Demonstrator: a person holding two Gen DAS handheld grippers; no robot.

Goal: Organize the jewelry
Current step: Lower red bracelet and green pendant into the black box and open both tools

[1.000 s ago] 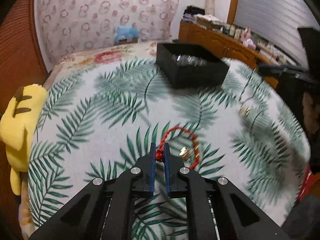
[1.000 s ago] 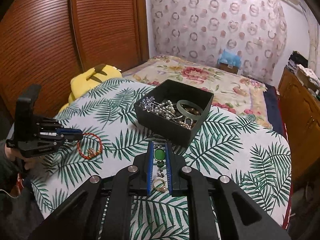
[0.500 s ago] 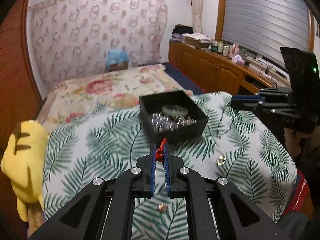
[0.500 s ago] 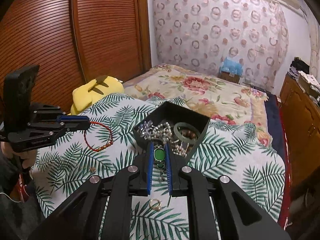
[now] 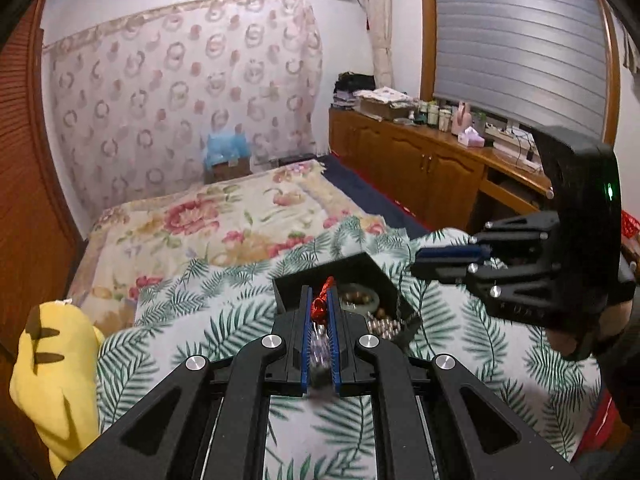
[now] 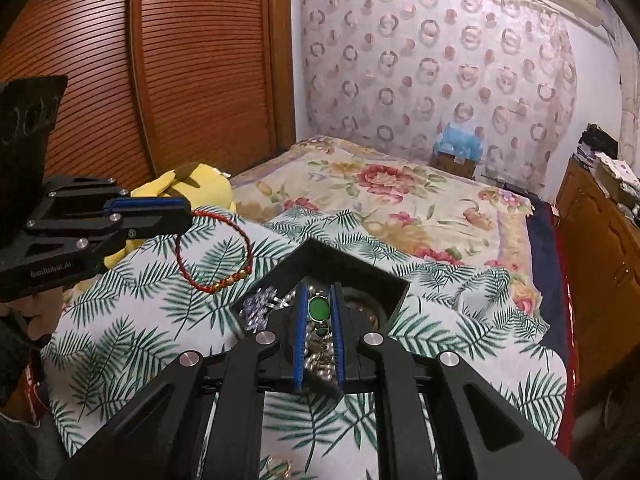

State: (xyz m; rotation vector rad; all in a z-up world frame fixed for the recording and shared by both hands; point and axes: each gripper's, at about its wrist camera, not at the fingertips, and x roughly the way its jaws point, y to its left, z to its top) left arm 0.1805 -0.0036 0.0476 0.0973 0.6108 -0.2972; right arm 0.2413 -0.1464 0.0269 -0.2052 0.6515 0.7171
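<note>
Both tongs closed on jewelry, both raised near the open black square box (image 6: 394, 286) on the palm-leaf print bedspread (image 6: 132, 340).

Left gripper (image 5: 319, 304): blue-padded jaws nearly together, pinching the knotted end of the red braided cord bracelet with gold beads (image 6: 224, 256). Knot stands up between the jaw tips in the left wrist view. In the right wrist view the loop hangs free below the left gripper (image 6: 182, 212), beads at the lowest point, nothing touching it but the jaws. Loop hangs over the bedspread just left of the box's near-left corner, not yet over the opening.

Right gripper (image 6: 318, 300): jaws close together, clamped on a green oval stone pendant (image 6: 318, 309) with a smaller dark link below it. Its chain is lost against the box contents; cannot tell how much dangles. Tips sit directly above the box interior.

Key relation: box lies ahead of both tongs and below them. Right gripper is already over it; left gripper is the farther one, off the box's left side, with the hanging loop's long axis vertical.

Box contents, partly hidden by jaws: pale green bangle (image 5: 362, 300), silver bead strand (image 5: 382, 326), clear crystal cluster piece (image 6: 260, 310).

Judgement: right release looks ready; left needs a short carry rightward so the beads clear the box wall before letting go.
</note>
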